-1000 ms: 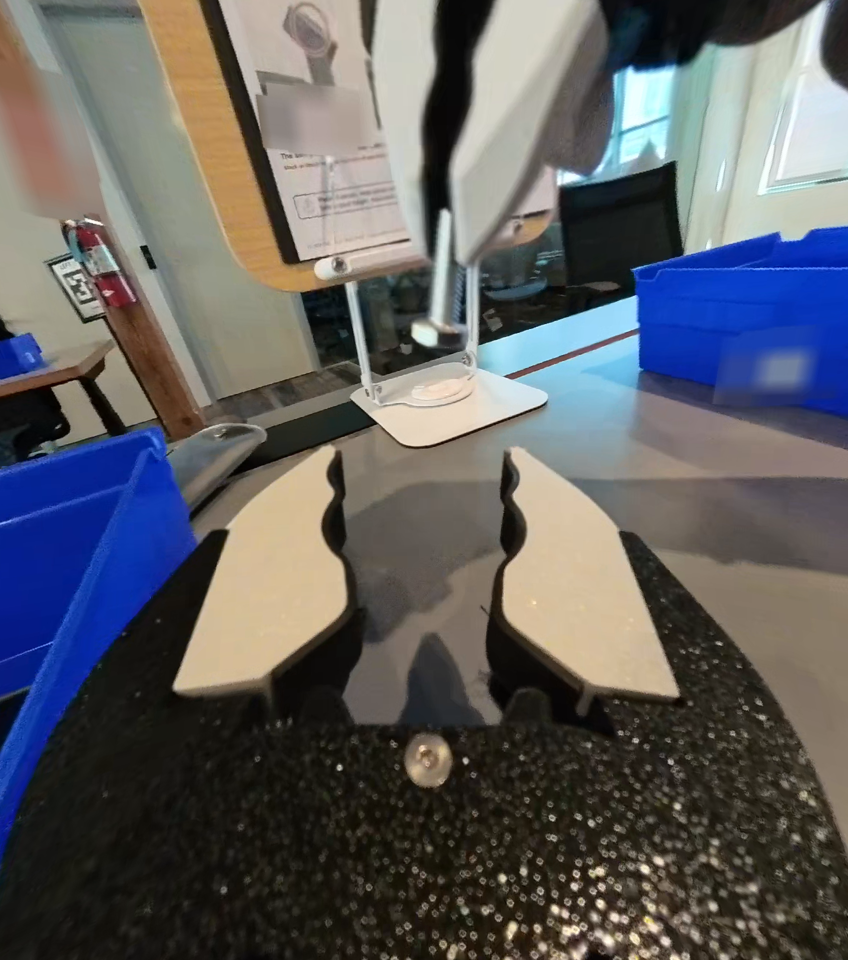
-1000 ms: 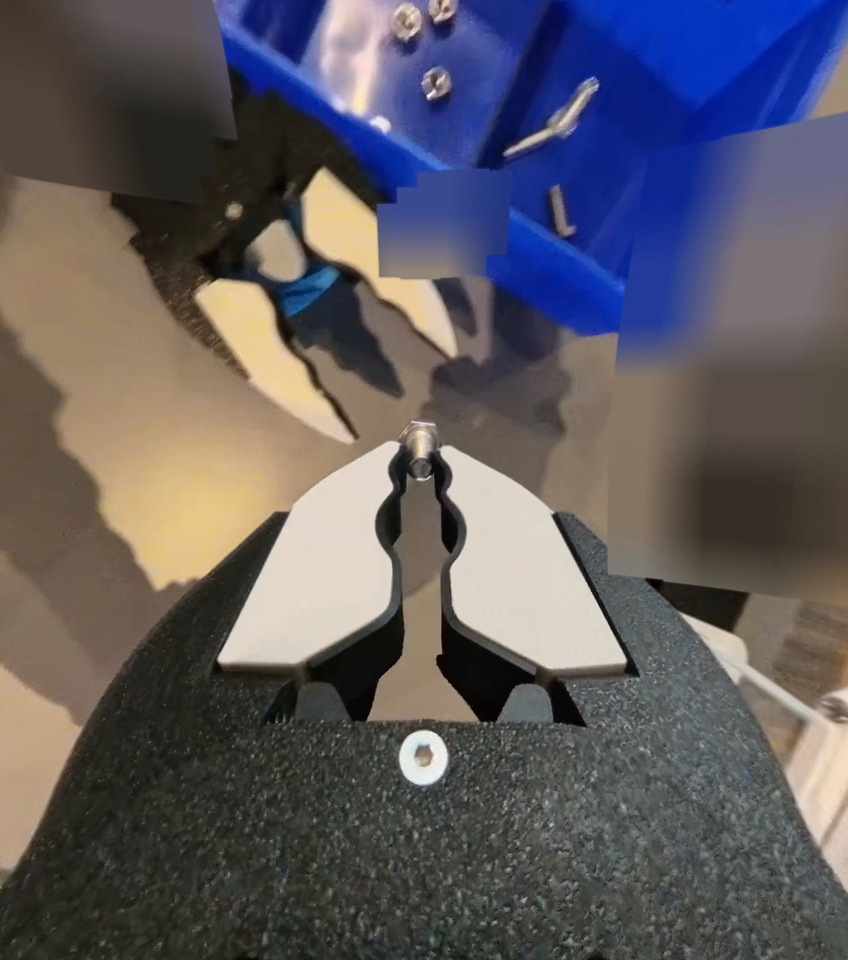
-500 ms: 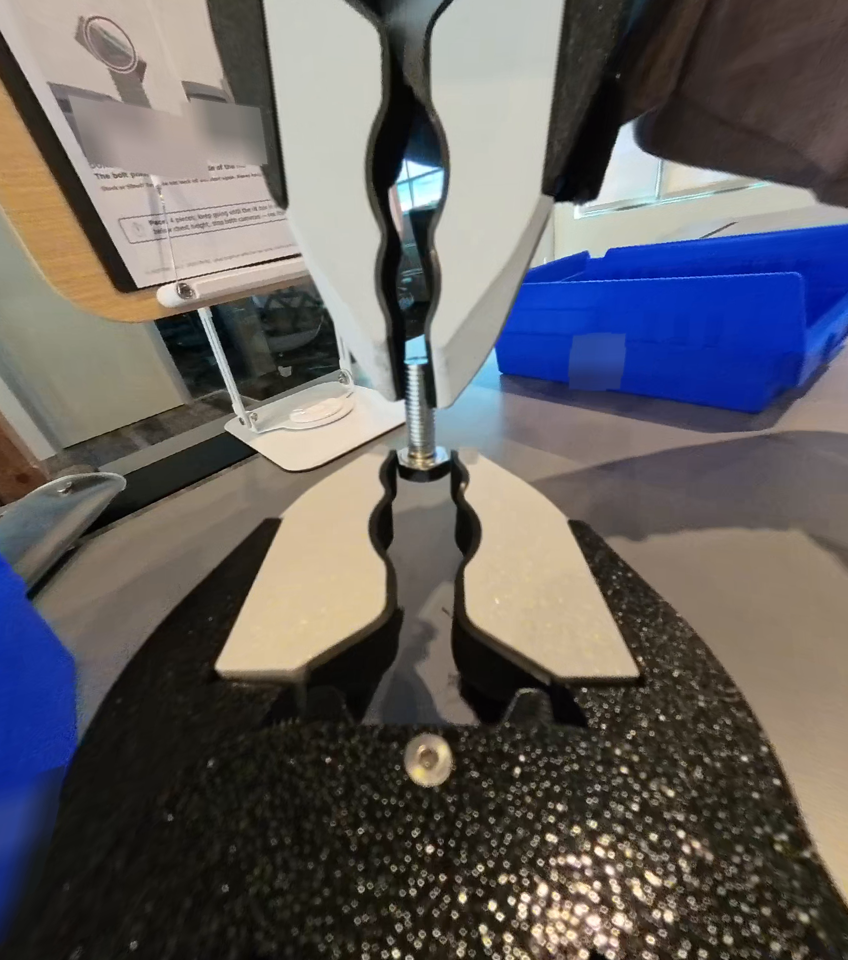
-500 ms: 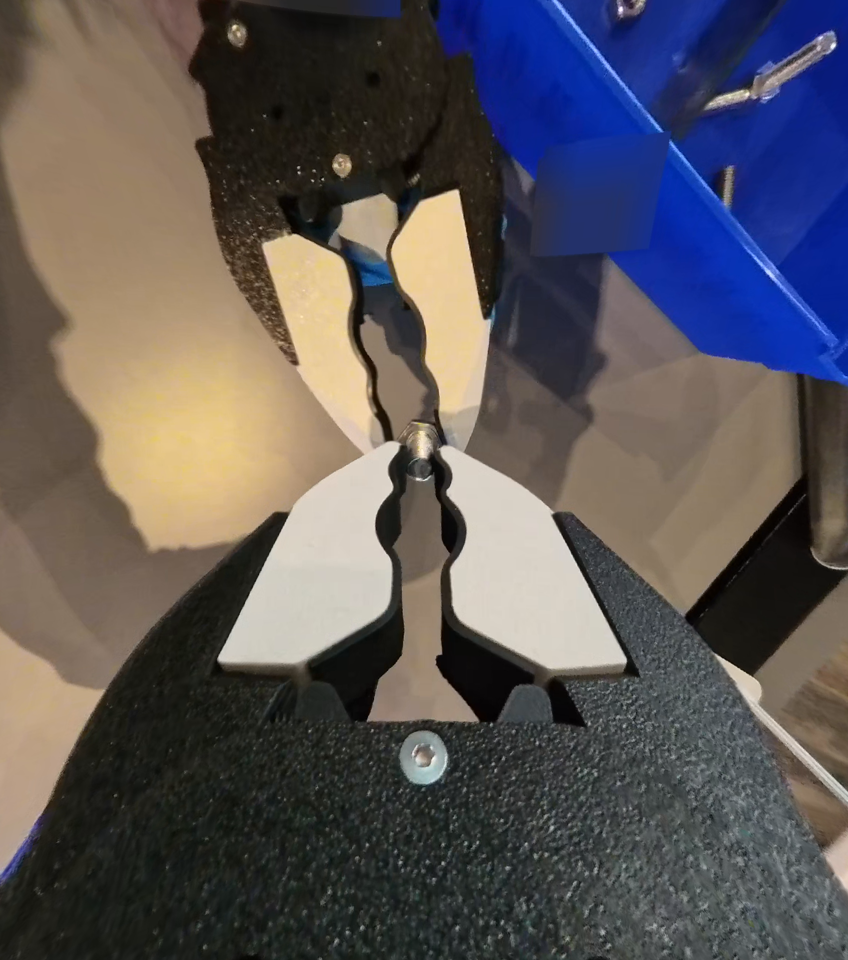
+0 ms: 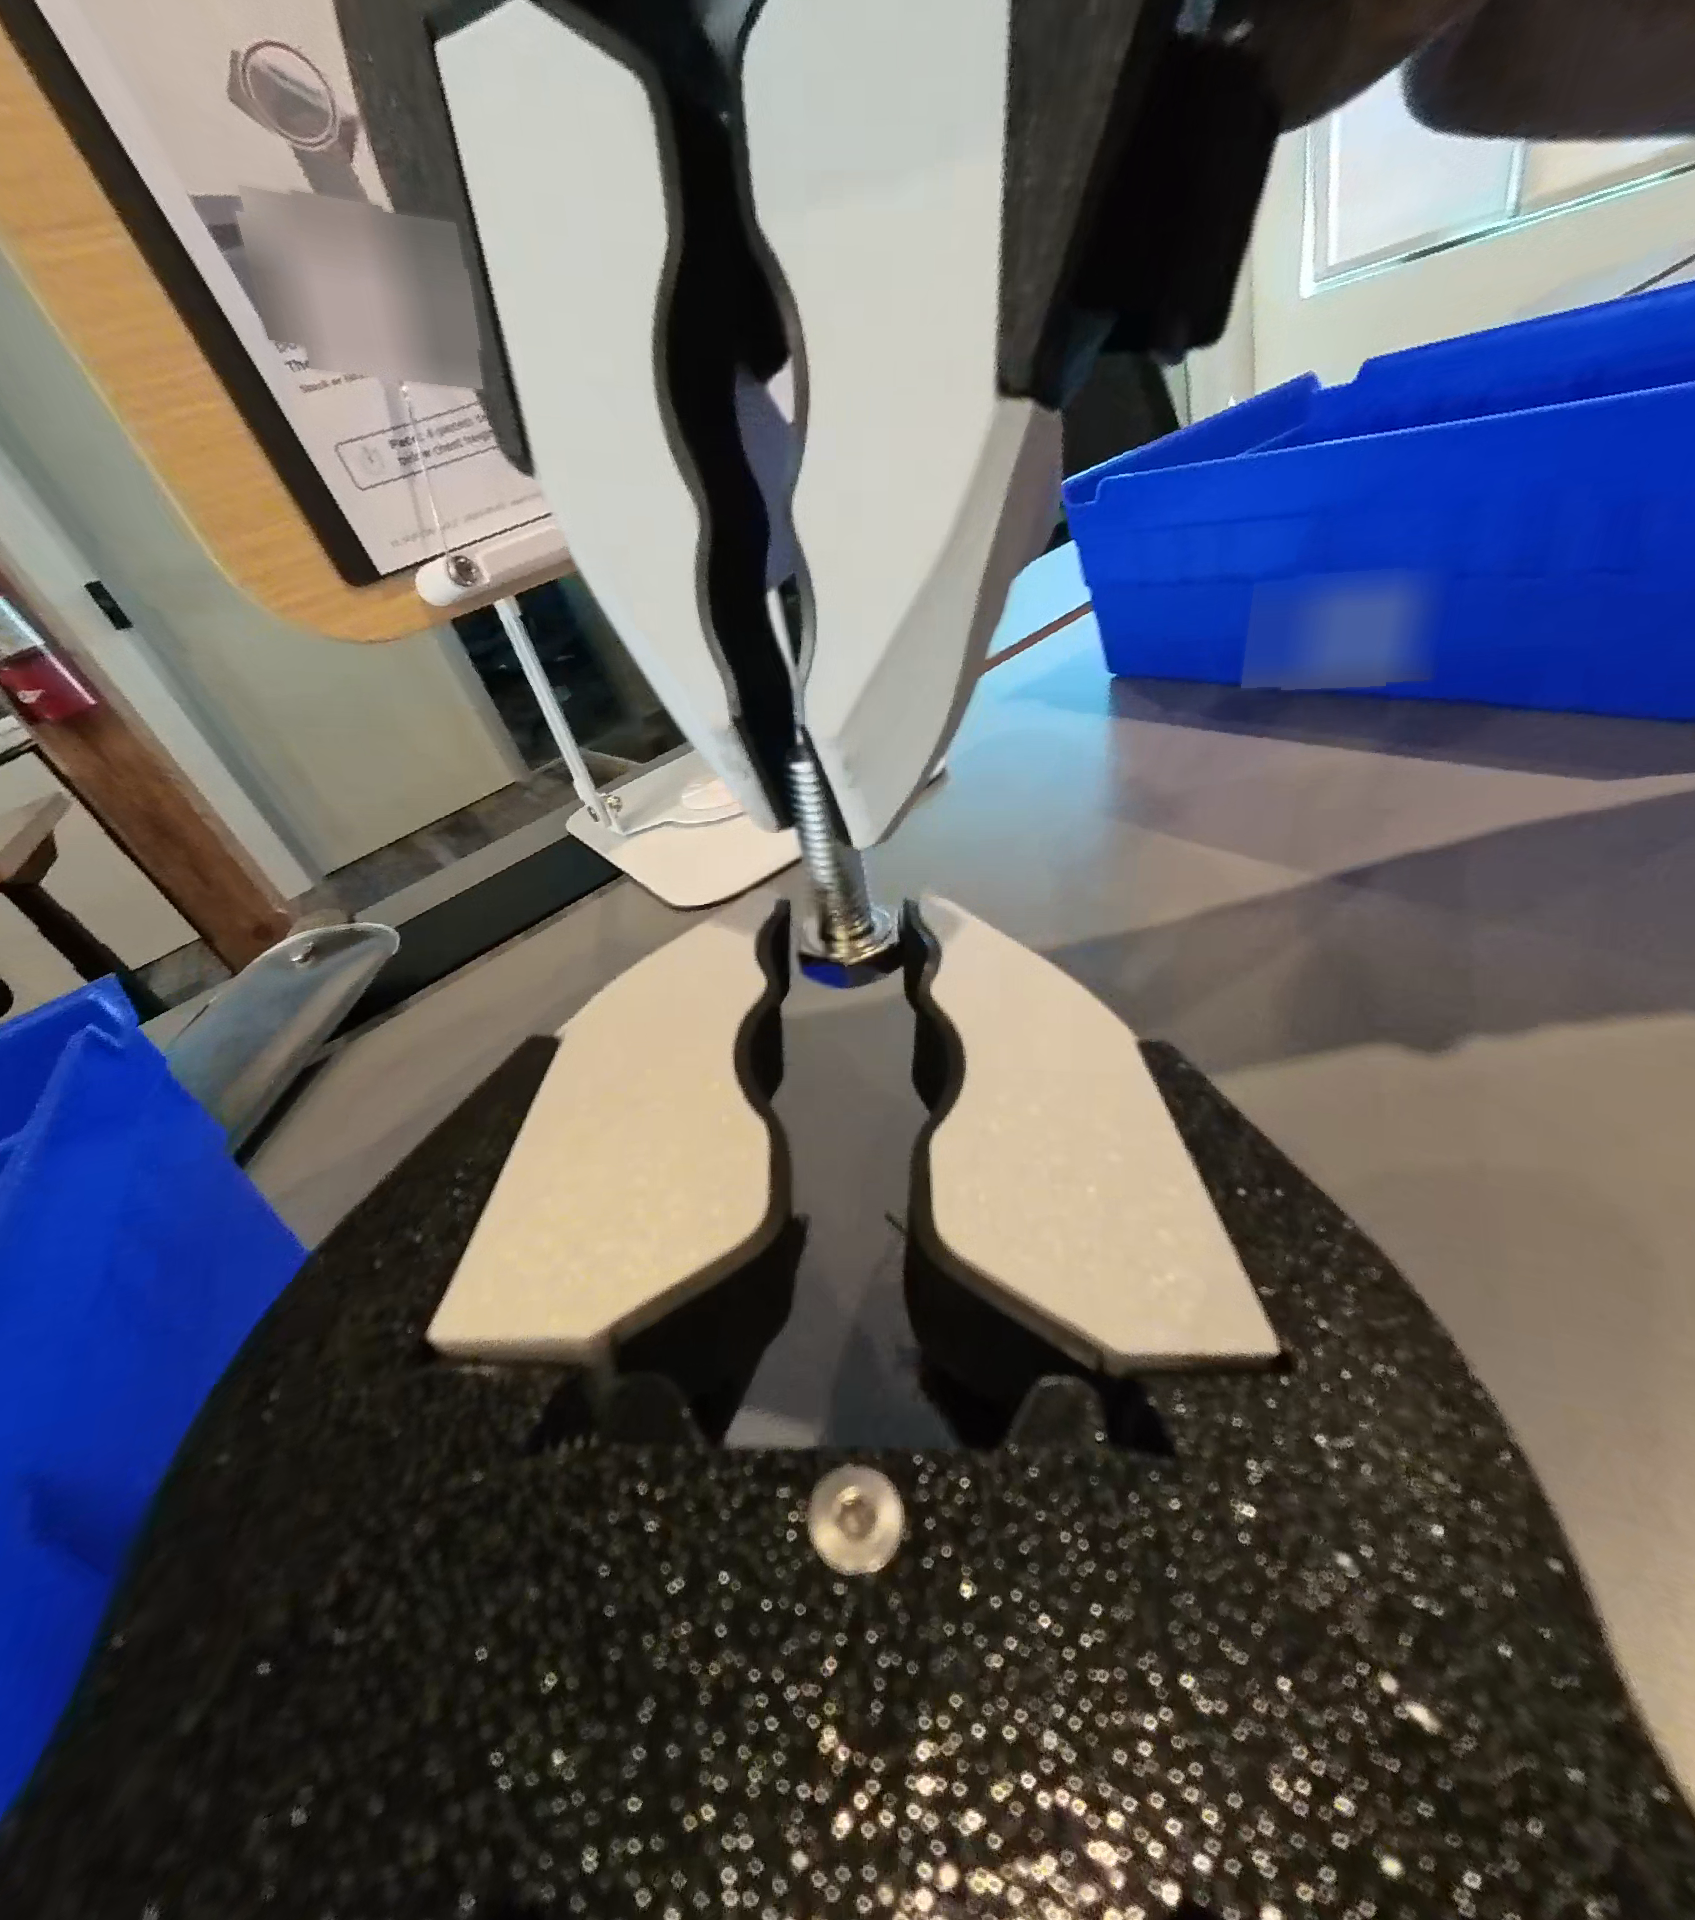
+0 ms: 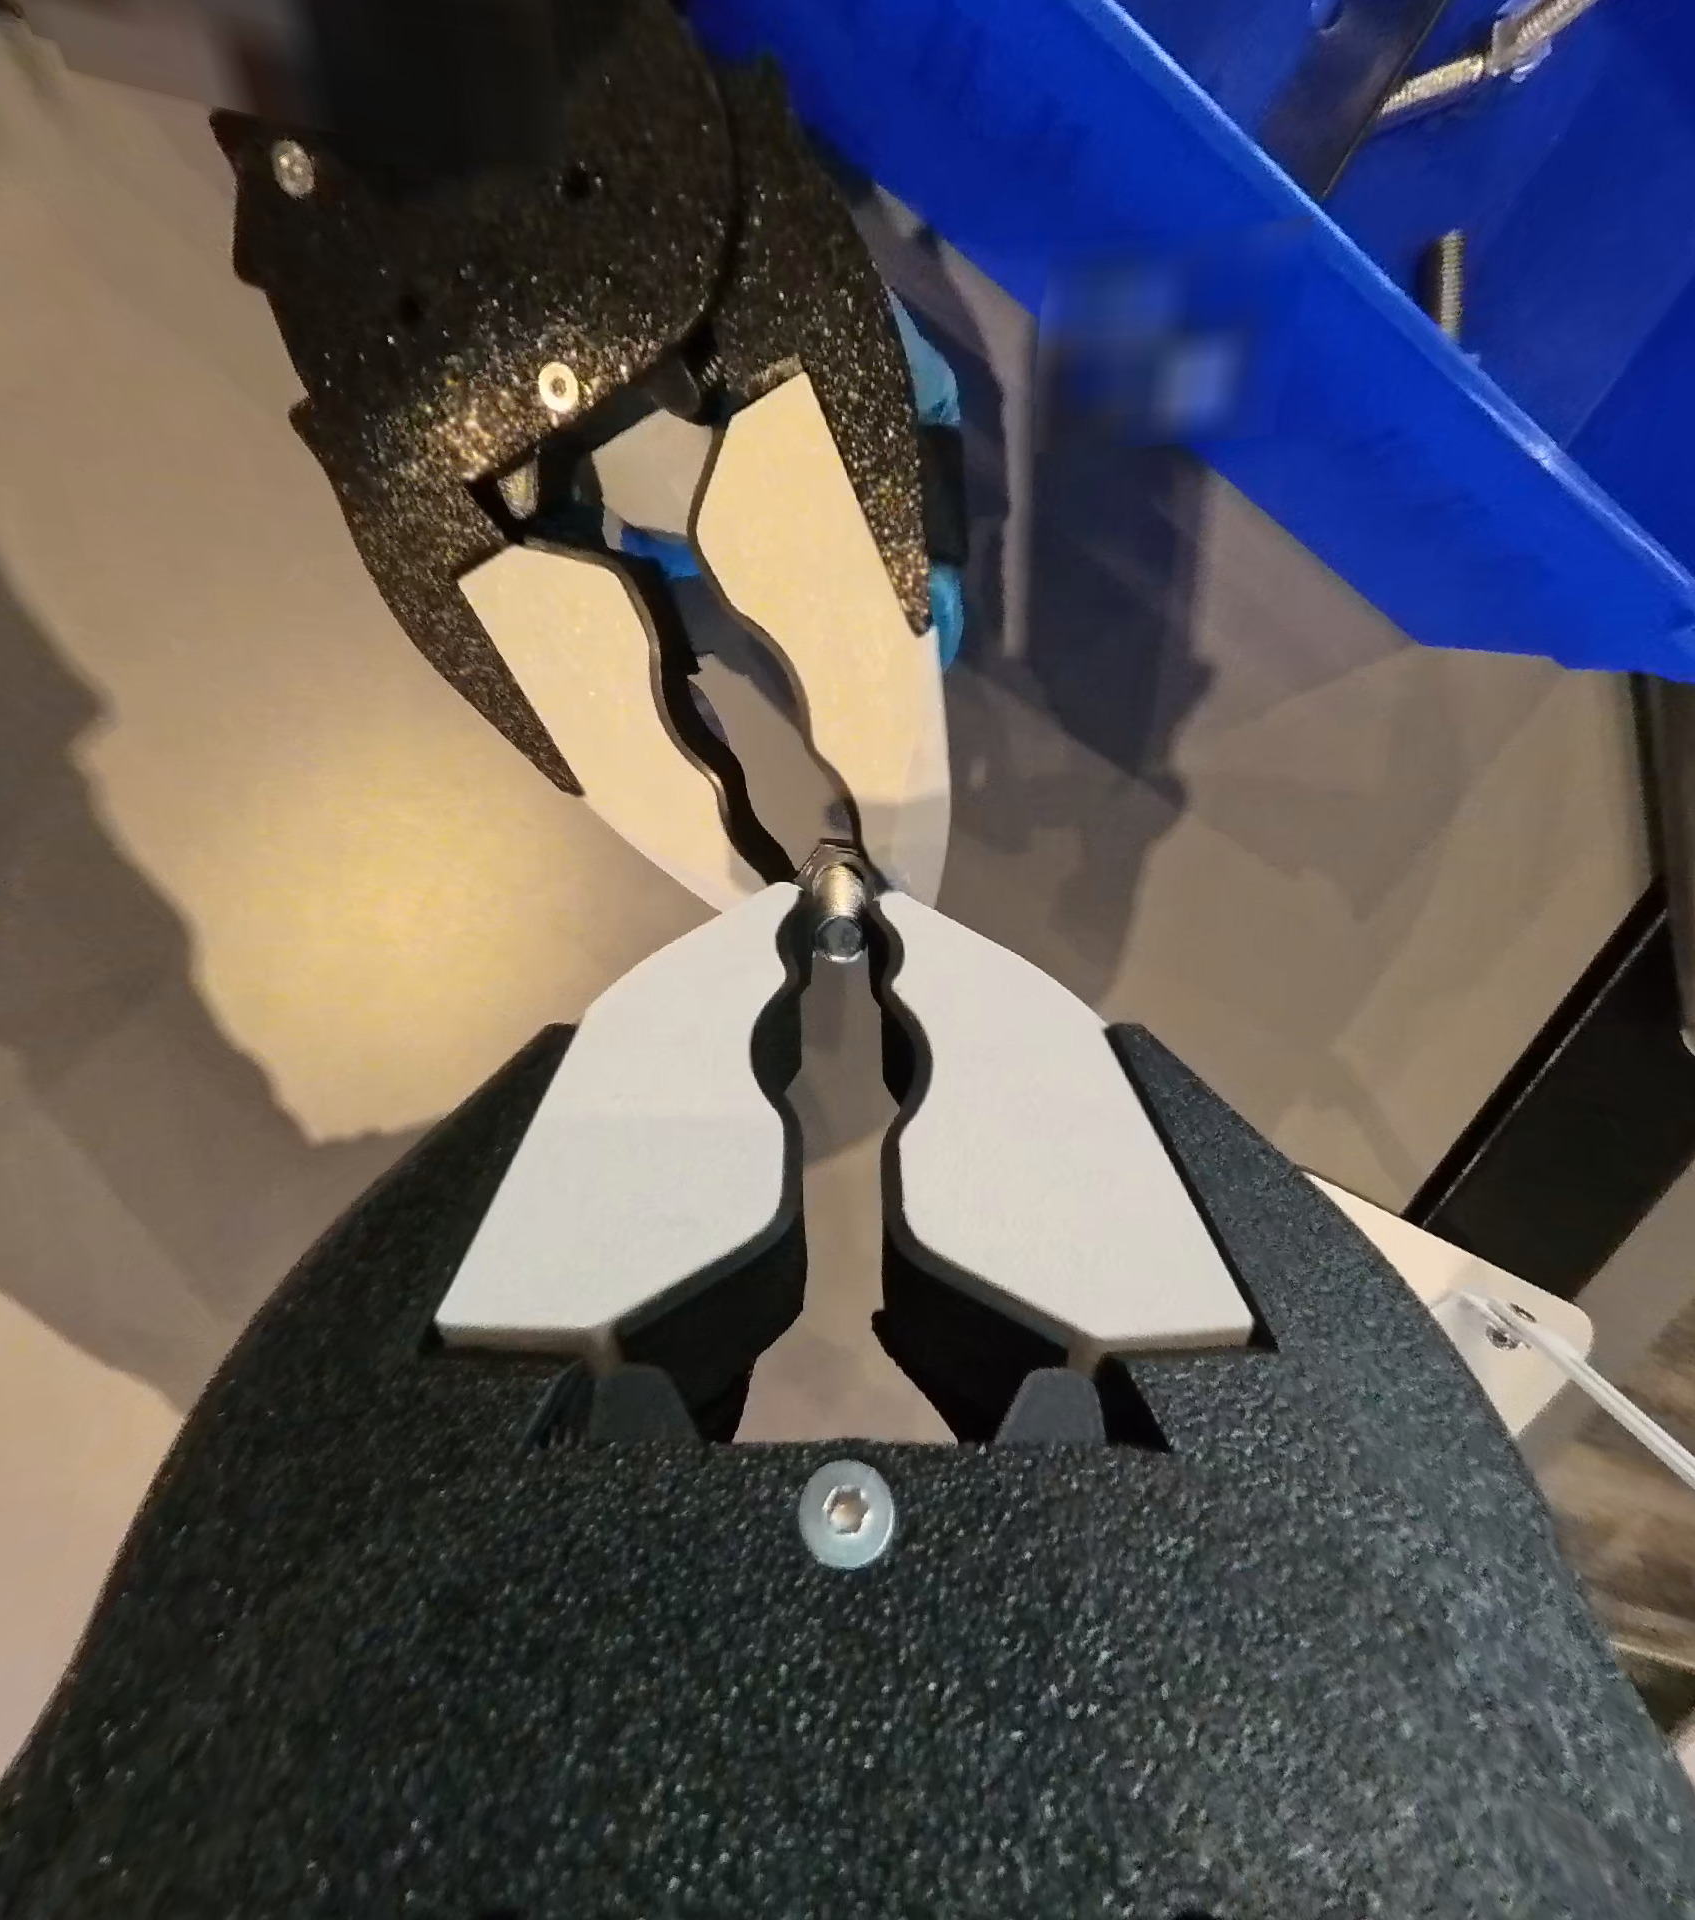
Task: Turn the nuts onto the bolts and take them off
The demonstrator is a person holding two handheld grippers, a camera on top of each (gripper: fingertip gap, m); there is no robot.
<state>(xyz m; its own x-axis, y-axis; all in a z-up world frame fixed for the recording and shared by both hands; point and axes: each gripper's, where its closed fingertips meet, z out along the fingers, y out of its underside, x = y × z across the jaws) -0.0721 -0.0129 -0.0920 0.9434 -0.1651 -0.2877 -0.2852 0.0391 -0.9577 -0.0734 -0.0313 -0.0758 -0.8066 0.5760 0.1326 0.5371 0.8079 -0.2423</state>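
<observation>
A silver threaded bolt (image 5: 815, 831) hangs nearly upright above the grey table (image 5: 1394, 1039). My right gripper (image 5: 801, 800) comes down from above and is shut on the bolt's thread. A hex nut (image 5: 843, 951) sits at the bolt's lower end. My left gripper (image 5: 845, 925) is shut on this nut between its fingertips. In the right wrist view my right gripper (image 6: 838, 909) pinches the bolt (image 6: 838, 930) at its tips. The left gripper (image 6: 835, 868) meets it tip to tip from the far side, on the nut (image 6: 830, 860).
A blue bin (image 5: 1445, 540) stands at the back right and another blue bin (image 5: 12, 1247) close at the left, with a metal bracket (image 5: 282, 997) beside it. A white paper stand (image 5: 697, 842) stands behind the bolt. In the right wrist view the blue bin (image 6: 1290, 364) holds loose bolts. Only a small space, under 4 cm, lies between the two pairs of fingers.
My left gripper was open and apart from the bolt; it moved up to the bolt's lower end and shut on the nut. The right gripper kept hold of the bolt.
</observation>
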